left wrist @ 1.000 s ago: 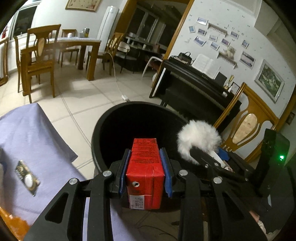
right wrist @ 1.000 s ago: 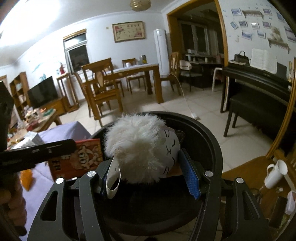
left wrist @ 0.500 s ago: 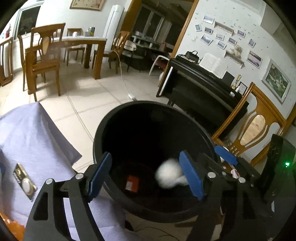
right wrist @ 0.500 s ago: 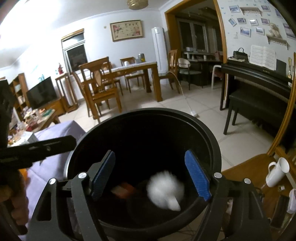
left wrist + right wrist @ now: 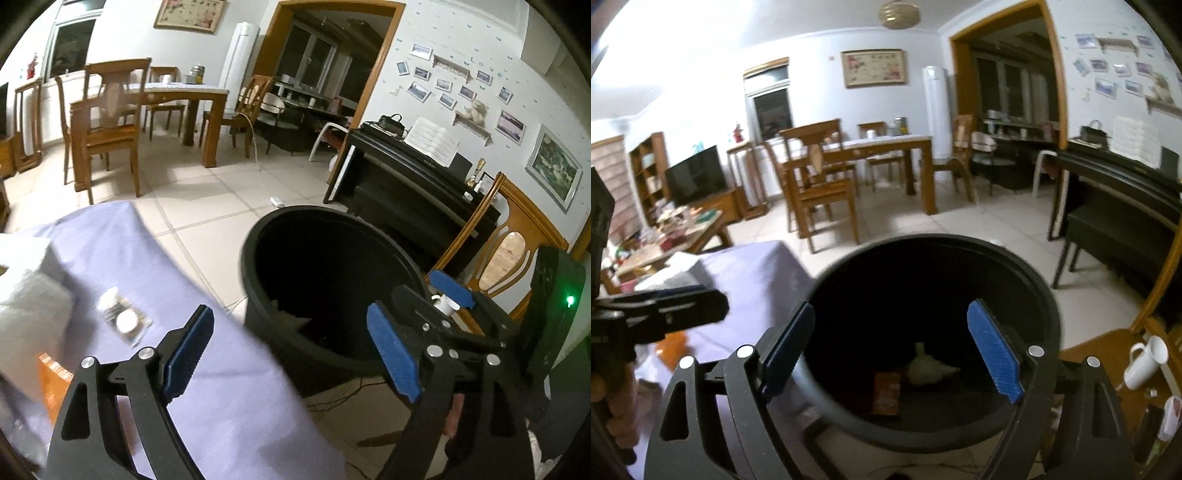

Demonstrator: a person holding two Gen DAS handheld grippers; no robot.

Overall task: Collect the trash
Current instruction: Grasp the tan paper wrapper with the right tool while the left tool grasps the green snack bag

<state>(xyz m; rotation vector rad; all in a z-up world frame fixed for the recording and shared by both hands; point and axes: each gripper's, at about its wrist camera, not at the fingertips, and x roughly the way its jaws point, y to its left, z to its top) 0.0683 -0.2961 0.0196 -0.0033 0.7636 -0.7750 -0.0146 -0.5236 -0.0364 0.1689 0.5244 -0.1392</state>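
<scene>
A round black trash bin (image 5: 1049,306) stands on the floor beside a table with a lilac cloth (image 5: 229,402). At its bottom lie a red carton (image 5: 886,392) and a white fluffy toy (image 5: 925,370). My right gripper (image 5: 892,354) is open and empty right above the bin mouth. My left gripper (image 5: 291,354) is open and empty over the table edge, left of the bin (image 5: 258,236). The right gripper's blue pads (image 5: 452,288) show past the bin in the left wrist view. A small foil packet (image 5: 123,320) lies on the cloth.
White tissue or paper (image 5: 26,302) and something orange (image 5: 51,376) sit at the table's left. A white mug (image 5: 1145,362) stands on a wooden surface to the right. A black piano (image 5: 413,184), wooden chairs (image 5: 107,129) and a dining table (image 5: 886,147) stand further off.
Both grippers opened and dropped the red carton and the fluffy toy into the bin. The left gripper has since swung left toward the table; the right one has lifted slightly.
</scene>
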